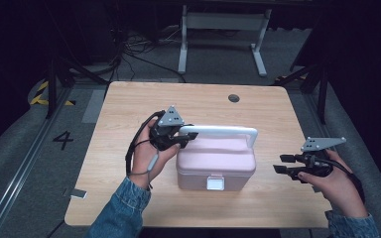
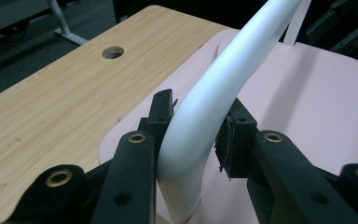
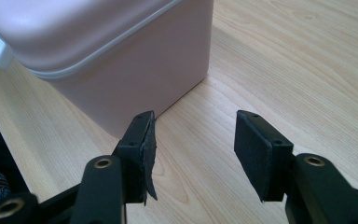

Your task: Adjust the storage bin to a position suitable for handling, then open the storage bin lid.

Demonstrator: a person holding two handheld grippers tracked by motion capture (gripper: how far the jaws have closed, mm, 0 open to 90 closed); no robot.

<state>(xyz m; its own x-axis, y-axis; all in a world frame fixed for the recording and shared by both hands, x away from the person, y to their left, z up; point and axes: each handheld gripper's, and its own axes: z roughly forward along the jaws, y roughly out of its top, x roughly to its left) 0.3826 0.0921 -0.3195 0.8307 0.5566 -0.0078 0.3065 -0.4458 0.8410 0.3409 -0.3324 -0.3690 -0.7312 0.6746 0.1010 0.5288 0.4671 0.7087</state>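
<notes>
Dark floor with cables and a white frame surrounds the wooden worktop, which has a small round hole near its 12 o'clock edge. At the centre of the worktop, a little toward 6 o'clock, stands the pink box, with its lid closed and its white latch facing the person. The white handle stands raised above the lid. The left tongs come from 9 o'clock and grip this handle at its curved left end; in the left gripper view the pads press on both sides of the white bar. The right tongs wait at 3 o'clock of the box, open and holding nothing, low over the wood and apart from the box wall.

The step in hand seems to be lifting or moving the box by its handle. To do it well, I think the grip should slide toward the middle of the bar, because a hold at the corner may tilt the box. The free tongs can steady the side wall during the lift.
</notes>
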